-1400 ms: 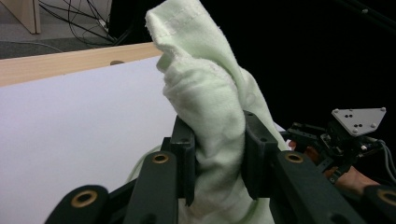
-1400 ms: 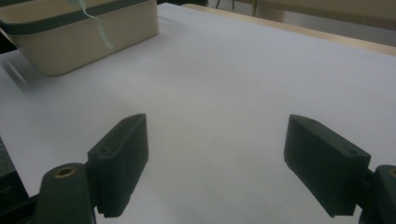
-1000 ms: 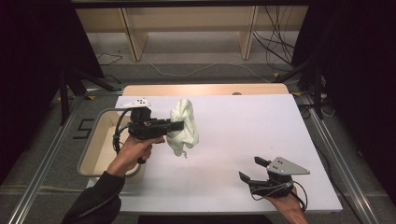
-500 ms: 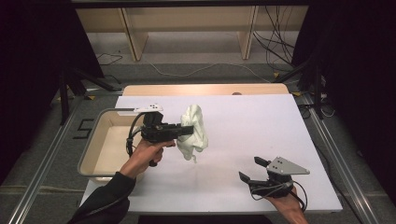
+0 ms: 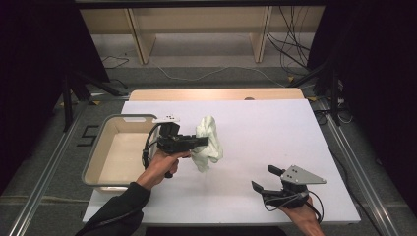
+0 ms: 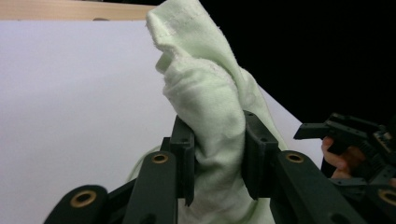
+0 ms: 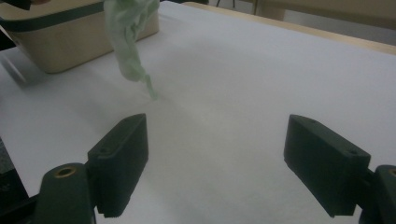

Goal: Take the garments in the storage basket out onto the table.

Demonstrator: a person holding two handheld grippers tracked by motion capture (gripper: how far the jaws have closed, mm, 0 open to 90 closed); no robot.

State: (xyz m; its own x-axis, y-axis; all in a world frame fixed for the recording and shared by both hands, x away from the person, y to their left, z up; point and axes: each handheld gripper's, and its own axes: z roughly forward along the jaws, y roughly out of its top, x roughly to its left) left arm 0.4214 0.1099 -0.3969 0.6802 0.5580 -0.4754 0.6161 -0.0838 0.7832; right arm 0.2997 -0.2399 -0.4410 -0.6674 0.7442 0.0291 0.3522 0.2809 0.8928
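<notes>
White table (image 5: 275, 142) carries a beige bin (image 5: 101, 162) at its left side, and your pale green cloth (image 5: 209, 142) hangs bunched just beside the bin, its lowest tip at the tabletop. Your left claw (image 5: 200, 141) is clamped on that cloth. Your right claw (image 5: 268, 179) sits near the front right edge, jaws spread wide with nothing between them.

Even overhead light renders the white tabletop (image 5: 255, 142) bright against dark surroundings; shadows are faint. Both gripper views are soft, with near jaws blurred.
</notes>
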